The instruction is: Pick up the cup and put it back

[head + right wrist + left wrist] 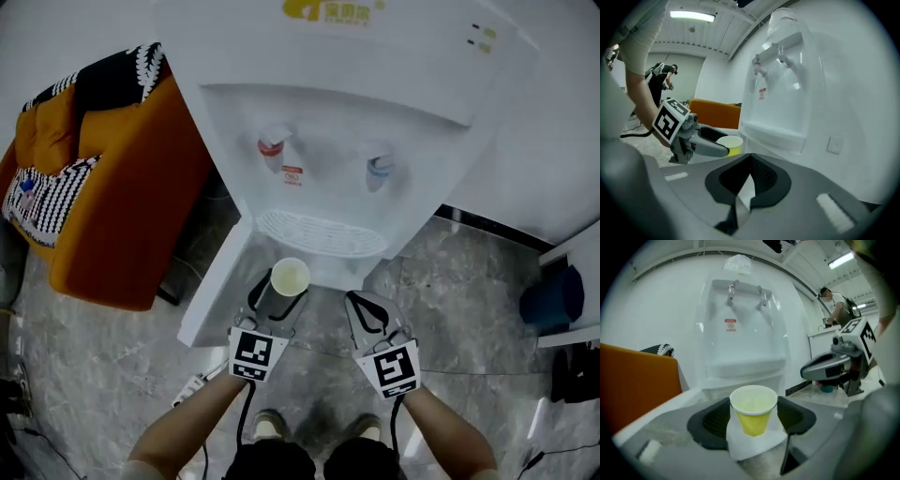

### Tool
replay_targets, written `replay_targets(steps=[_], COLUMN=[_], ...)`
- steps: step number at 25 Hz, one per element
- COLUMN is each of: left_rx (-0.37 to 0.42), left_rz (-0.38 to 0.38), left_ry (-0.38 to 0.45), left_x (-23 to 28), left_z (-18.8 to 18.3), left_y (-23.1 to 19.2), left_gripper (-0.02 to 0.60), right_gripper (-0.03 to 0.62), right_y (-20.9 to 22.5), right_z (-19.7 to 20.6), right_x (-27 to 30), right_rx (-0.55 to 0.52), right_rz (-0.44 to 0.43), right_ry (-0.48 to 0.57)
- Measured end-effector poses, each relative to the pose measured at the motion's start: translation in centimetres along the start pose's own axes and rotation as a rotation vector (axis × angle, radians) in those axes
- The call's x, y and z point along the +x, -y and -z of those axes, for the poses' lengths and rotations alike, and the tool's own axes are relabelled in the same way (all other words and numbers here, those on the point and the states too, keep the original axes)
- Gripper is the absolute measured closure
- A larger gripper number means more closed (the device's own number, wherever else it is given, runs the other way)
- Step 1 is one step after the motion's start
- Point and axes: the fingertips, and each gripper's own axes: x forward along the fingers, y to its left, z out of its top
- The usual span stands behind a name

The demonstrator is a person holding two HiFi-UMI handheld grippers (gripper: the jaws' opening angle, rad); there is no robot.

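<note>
A yellow paper cup (290,277) with a white inside is held off the floor in front of the white water dispenser (375,84), below its drip tray (319,232). My left gripper (278,292) is shut on the cup. In the left gripper view the cup (753,408) stands upright between the two black pads (712,423) and looks empty. My right gripper (361,302) hangs beside it to the right, apart from the cup. Its jaws meet at the tip with nothing between them (749,161). In the right gripper view the cup (731,142) sits in the left gripper (701,140).
The dispenser has a red tap (272,145) and a blue tap (380,169) above the tray. An orange sofa (112,187) with patterned cushions stands at the left. A blue bin (553,298) is at the right, and a cable lies on the marble floor (192,386). A person (836,305) stands far behind.
</note>
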Motion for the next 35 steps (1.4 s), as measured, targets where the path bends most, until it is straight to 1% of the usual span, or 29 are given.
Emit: replay_targets(steps=[2, 5, 8, 11, 16, 18, 20, 22, 25, 26, 28, 30, 32, 35], left_rx=[-0.031, -0.03, -0.018, -0.053, -0.073, -0.054, -0.006, 0.021, 0.055, 0.07, 0.095, 0.094, 0.109, 0.126], left_rz=[-0.005, 0.002, 0.042, 0.085, 0.092, 0.107, 0.121, 0.128, 0.125, 0.116, 0.101, 0.101, 0.102, 0.081], left_ry=[-0.003, -0.004, -0.022, -0.058, -0.043, -0.044, -0.054, -0.054, -0.031, -0.02, -0.008, 0.005, 0.019, 0.024], left_x=[-1.9, -5.1, -8.4, -11.2, -16.0, -17.7, -19.2, -20.4, -22.1, -22.9, -24.5, -25.7, -27.2, -29.5], left_z=[-3.2, -8.2, -13.2, -17.8, -26.9, -30.1, -32.9, -35.5, -39.9, -41.6, -44.9, -48.1, -51.1, -54.8], left_y=[-0.5, -0.7, -0.5, -0.7, -2.3, -2.4, -2.6, -3.1, -3.3, -3.5, -4.1, -4.7, -5.2, -6.3], left_gripper=[0.256, 0.256, 0.256, 0.256, 0.256, 0.256, 0.256, 0.256, 0.256, 0.256, 0.256, 0.256, 0.256, 0.256], right_gripper=[0.591, 0.591, 0.591, 0.591, 0.591, 0.591, 0.591, 0.591, 0.591, 0.591, 0.591, 0.591, 0.591, 0.591], right_y=[-0.1, -0.4, -0.3, 0.2, 0.9, 1.0, 1.0, 0.8, 0.3, -0.1, -1.1, -1.6, -1.9, -2.3], right_z=[-3.0, -7.5, -12.2, -16.9, -24.4, -27.4, -30.9, -34.6, -39.7, -41.4, -45.0, -48.9, -52.7, -57.9], right_x=[-1.5, -3.9, -6.4, -8.9, -12.5, -13.9, -15.2, -16.3, -18.3, -18.9, -19.9, -20.7, -21.5, -22.8], right_rx=[0.033, 0.059, 0.065, 0.097, 0.129, 0.155, 0.162, 0.13, 0.08, 0.093, 0.154, 0.176, 0.124, 0.039], right_rz=[-0.004, -0.011, -0.017, -0.002, 0.012, 0.017, 0.021, 0.024, 0.024, 0.018, -0.01, -0.027, -0.025, -0.016], right_ry=[0.007, -0.004, -0.04, -0.062, -0.093, -0.119, -0.13, -0.13, -0.113, -0.104, -0.082, -0.047, -0.012, 0.031])
